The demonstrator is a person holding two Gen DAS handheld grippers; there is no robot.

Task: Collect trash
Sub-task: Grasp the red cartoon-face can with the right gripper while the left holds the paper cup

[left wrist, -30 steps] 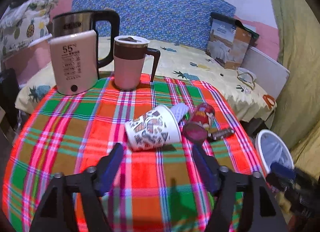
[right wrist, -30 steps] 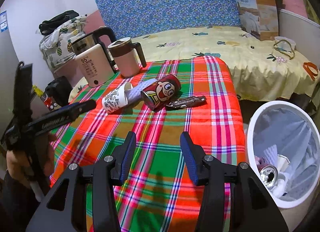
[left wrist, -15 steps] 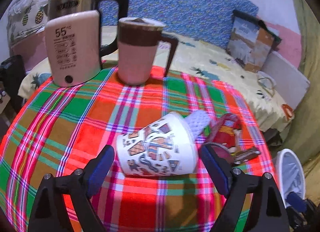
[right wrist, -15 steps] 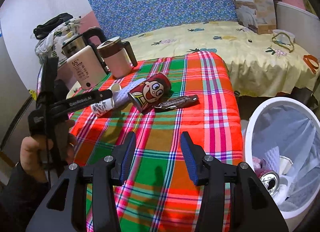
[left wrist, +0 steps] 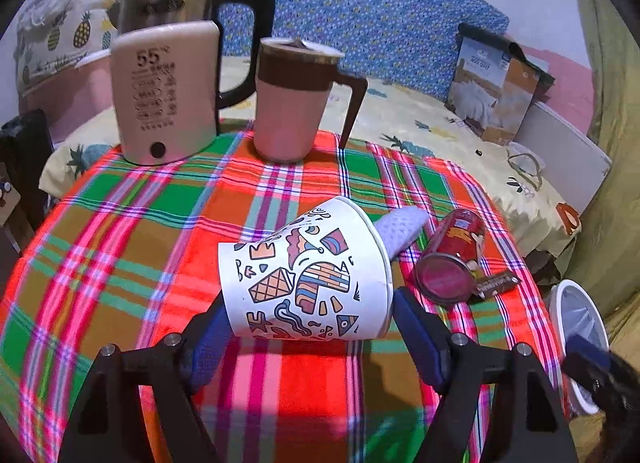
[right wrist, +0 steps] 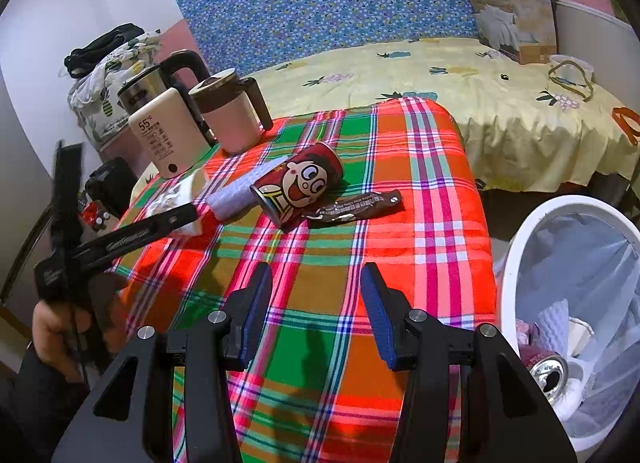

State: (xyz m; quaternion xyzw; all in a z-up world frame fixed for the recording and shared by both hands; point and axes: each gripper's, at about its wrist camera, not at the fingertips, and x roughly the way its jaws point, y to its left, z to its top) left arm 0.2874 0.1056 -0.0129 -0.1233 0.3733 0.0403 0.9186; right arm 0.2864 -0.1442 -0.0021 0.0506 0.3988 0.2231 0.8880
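Note:
A patterned white paper cup lies on its side on the plaid tablecloth, with a pale tissue sticking out of its mouth. My left gripper is open, its blue pads on either side of the cup's body. A red cartoon can lies beside it, touching a brown wrapper. My right gripper is open and empty above the table's near edge. The white trash bin stands to its right.
A kettle and a pink lidded mug stand at the table's far side. The bin holds a can and paper scraps. A bed with a yellow sheet lies behind the table.
My left gripper has moved forward until its open fingers straddle the paper cup. My right gripper has stayed nearly still.

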